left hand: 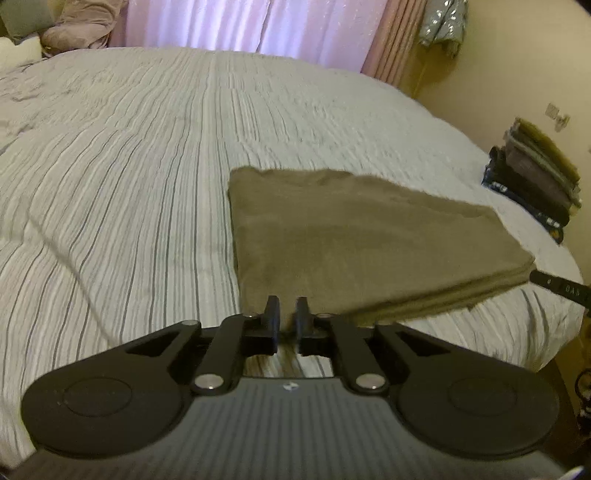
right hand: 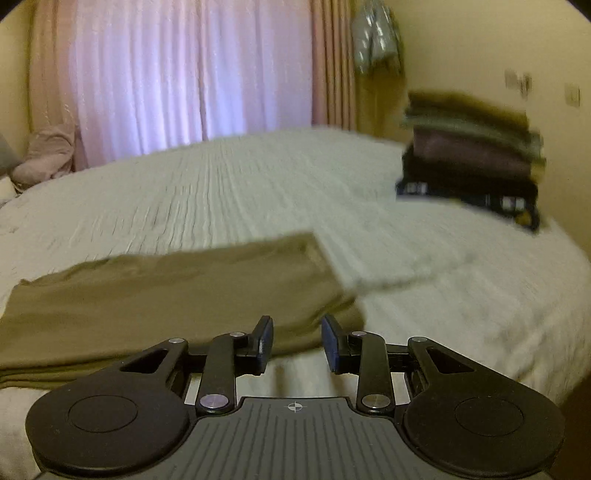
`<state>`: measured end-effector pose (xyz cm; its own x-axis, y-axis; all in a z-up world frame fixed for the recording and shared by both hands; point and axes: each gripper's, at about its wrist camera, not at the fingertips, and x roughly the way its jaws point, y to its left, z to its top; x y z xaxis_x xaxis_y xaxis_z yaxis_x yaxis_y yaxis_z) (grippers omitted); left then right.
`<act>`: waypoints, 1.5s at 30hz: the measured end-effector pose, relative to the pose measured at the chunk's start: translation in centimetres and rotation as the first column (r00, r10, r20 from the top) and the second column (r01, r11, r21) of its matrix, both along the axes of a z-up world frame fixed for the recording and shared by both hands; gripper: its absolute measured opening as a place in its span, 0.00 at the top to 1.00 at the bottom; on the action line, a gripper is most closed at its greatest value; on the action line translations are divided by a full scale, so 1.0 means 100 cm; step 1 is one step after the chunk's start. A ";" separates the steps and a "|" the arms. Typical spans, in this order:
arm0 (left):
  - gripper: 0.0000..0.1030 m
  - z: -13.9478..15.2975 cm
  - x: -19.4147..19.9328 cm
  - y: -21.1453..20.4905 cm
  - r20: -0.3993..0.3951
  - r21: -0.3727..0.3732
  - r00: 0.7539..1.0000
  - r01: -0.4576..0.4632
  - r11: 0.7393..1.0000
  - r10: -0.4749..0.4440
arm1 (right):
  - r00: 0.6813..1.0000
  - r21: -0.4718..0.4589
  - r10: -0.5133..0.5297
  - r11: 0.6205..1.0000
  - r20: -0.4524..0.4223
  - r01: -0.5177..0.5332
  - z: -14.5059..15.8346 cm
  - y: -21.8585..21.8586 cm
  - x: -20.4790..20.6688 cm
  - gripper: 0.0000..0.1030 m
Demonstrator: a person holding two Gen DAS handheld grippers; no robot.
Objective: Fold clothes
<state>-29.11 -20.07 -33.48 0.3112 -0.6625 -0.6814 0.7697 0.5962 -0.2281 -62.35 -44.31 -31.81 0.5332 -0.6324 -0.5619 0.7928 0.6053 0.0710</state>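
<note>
A folded olive-brown garment (left hand: 362, 240) lies flat on the striped bed cover (left hand: 110, 166), with its layered fold edge toward me. My left gripper (left hand: 287, 306) hovers at the garment's near left corner; its jaws stand a narrow gap apart with nothing pinched between them. In the right wrist view the same garment (right hand: 166, 295) spreads to the left, and my right gripper (right hand: 297, 325) is open and empty just off its near right corner. A black part of the right gripper (left hand: 554, 286) pokes in at the garment's right corner.
A stack of folded clothes (right hand: 476, 155) sits at the bed's far right edge by the wall, also seen as the stack (left hand: 535, 181). Pink bedding (left hand: 81, 26) is heaped at the far left. Curtains (right hand: 192, 74) hang behind the bed, and a garment (left hand: 443, 26) hangs on the wall.
</note>
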 end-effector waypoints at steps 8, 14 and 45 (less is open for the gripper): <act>0.69 0.015 -0.032 0.020 0.006 0.073 0.999 -0.042 0.996 0.041 | 0.997 0.193 -0.032 0.981 0.068 0.019 -0.004 0.057 -0.027 0.69; 0.63 0.035 -0.058 0.032 0.068 0.098 0.996 -0.060 0.993 0.053 | 0.999 0.185 -0.017 0.983 0.051 0.007 0.015 0.092 -0.028 0.46; 0.57 0.070 -0.127 0.076 0.208 0.081 0.978 -0.049 0.996 0.031 | 0.991 0.147 -0.005 0.989 0.132 -0.015 0.042 0.152 -0.058 0.21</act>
<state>-41.82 -12.45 -26.47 0.4764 -0.5890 -0.6528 0.7699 0.6381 -0.0138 -68.10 -29.06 -27.57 0.6117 -0.5454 -0.5731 0.7676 0.5843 0.2633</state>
